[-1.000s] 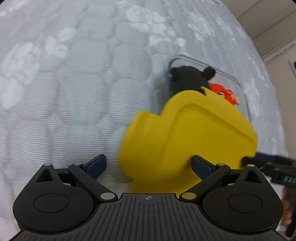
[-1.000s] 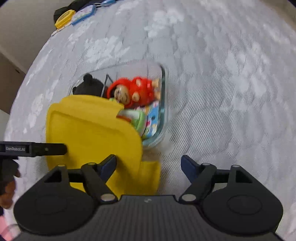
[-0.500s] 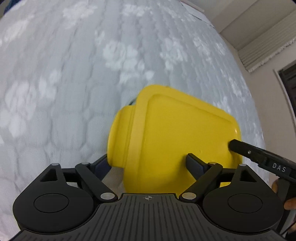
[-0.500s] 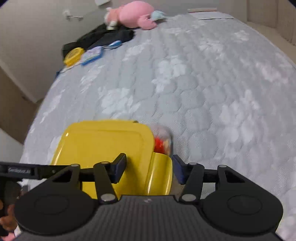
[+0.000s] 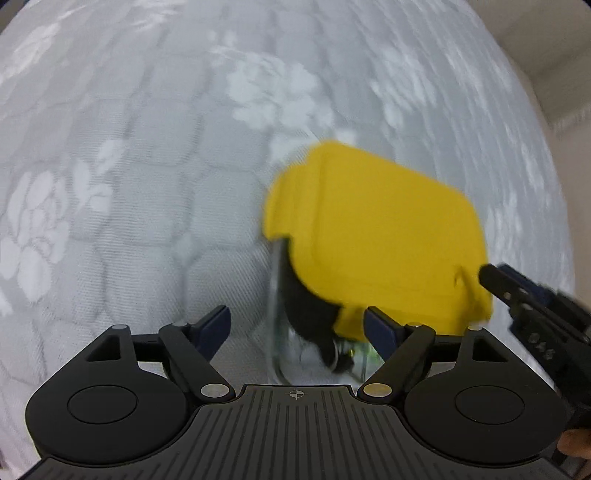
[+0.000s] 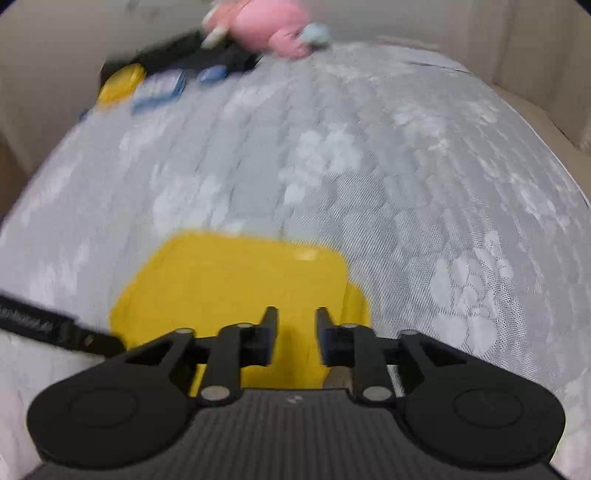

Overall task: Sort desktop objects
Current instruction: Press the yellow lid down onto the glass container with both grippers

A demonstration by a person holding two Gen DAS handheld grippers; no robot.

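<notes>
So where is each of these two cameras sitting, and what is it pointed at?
Left wrist: sits on the left hand-held gripper, looking steeply down at the yellow lid on a clear container; its own fingers show, plus the other gripper at right and a fingertip.
Right wrist: sits on the right hand-held gripper, looking across the bedspread toward a pink plush toy; own fingers show.
Shared: the lid, the bedspread, each other's gripper.

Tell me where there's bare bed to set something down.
Free: the quilted mattress right of the yellow lid, and the stretch between it and the pink plush. Crowded: the far-left corner by the yellow disc.
</notes>
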